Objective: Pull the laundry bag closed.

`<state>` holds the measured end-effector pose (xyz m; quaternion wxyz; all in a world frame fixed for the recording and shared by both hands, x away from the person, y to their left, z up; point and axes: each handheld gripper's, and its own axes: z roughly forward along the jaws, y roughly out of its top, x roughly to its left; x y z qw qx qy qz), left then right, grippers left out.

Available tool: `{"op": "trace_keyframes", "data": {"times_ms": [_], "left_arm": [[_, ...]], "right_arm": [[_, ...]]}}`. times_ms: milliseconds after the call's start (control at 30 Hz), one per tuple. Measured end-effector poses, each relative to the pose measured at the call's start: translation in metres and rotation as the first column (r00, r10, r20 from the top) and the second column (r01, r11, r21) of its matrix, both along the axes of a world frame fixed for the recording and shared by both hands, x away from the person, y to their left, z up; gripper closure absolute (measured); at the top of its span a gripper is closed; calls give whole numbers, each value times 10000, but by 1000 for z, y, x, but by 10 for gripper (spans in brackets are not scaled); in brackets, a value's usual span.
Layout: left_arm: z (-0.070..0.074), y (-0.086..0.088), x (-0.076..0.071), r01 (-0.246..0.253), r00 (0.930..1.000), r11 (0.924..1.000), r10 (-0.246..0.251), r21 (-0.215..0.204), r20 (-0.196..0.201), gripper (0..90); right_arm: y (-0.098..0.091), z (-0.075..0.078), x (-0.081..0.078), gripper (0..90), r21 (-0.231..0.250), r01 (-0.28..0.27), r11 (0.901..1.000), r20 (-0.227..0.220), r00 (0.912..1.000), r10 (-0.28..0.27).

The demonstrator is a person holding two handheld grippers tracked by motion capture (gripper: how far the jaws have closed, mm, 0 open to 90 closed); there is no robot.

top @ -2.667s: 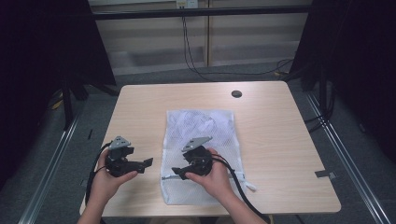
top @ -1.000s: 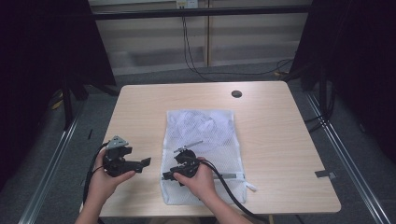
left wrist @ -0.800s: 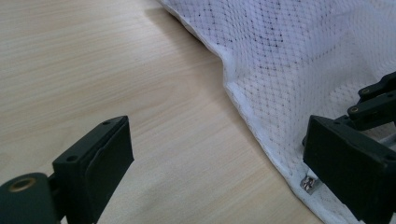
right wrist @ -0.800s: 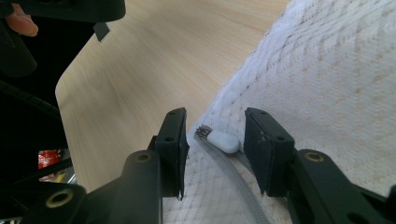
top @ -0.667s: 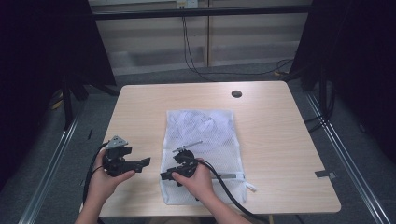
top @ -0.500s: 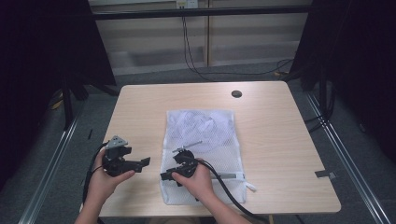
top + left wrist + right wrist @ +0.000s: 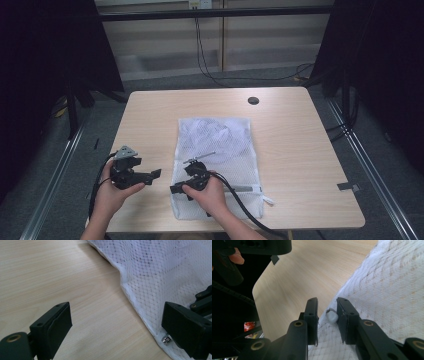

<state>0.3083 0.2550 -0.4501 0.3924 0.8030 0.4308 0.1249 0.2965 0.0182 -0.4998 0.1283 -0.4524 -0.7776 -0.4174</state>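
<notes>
A white mesh bag (image 7: 220, 145) lies flat on the middle of the wooden table (image 7: 150, 115). My right gripper (image 7: 173, 189) rests on the bag's near left edge, pointing left. In the right gripper view its jaws stand a narrow gap apart (image 7: 327, 305), with a small white zipper tab (image 7: 332, 316) between them, against one pad. My left gripper (image 7: 156, 173) is held over bare wood just left of the bag, pointing right at it. Its jaws are wide open (image 7: 115, 325) and nothing sits between them. The bag's hem (image 7: 130, 292) and a small metal zipper pull (image 7: 165, 340) show beyond them.
A small black round disc (image 7: 253, 100) lies near the table's far edge. The bag's zipper strip (image 7: 245, 189) runs along its near end. Black cables trail from both grippers off the table's front edge. Dark curtains and floor rails flank the table.
My right gripper has moved left and a little nearer, from over the bag's middle to its left edge, turning to point left. The left gripper has barely moved.
</notes>
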Motion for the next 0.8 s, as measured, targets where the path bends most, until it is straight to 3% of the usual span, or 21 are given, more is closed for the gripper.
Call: {"op": "trace_keyframes", "data": {"times_ms": [533, 800], "left_arm": [[0, 0, 0, 6, 10000, 10000, -6, 42, -23, 92], [0, 1, 0, -29, 10000, 10000, 29, -12, -57, 96]], "right_arm": [[7, -7, 0, 756, -264, -57, 9996, 38, 10000, 58], [9, -7, 1, 832, -452, 88, 9989, 72, 9999, -85]]}}
